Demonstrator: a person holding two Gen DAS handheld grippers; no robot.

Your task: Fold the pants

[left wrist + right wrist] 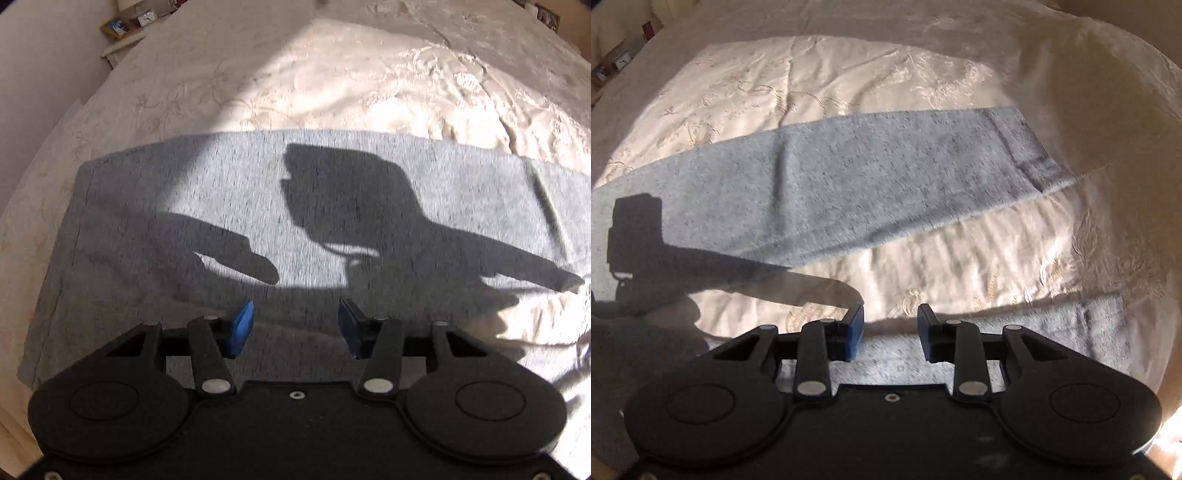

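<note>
Hovering over the bed, both grippers point steeply down at a pair of grey sweatpants (155,221) spread flat on a cream embroidered bedspread (332,74).

From the left wrist camera, the left gripper (295,325) has its blue pads (242,328) standing wide apart, with nothing between them but grey fabric lying below. The pants fill the middle of this view as a broad band running side to side, one end squared off at the left and the far edge straight against the bedspread. Sharp shadows of both tools fall across the cloth (strong sunlight here, and a bright patch on the covers beyond). Up in the top left corner sits a small clock (147,16) on a bedside shelf (122,44), well away from the work.

Over on the right wrist camera, the right gripper (891,328) also shows a clear gap between its pads, narrower than the left's, clamped on nothing. One trouser leg (886,173) stretches diagonally across the covers ahead of it, its hemmed cuff (1030,147) at the upper right. A second stretch of grey fabric (1052,332) lies directly under and to the right of the fingers, with a strip of bare bedspread between the two legs. Whether either tool's pads touch the cloth I cannot tell.
</note>
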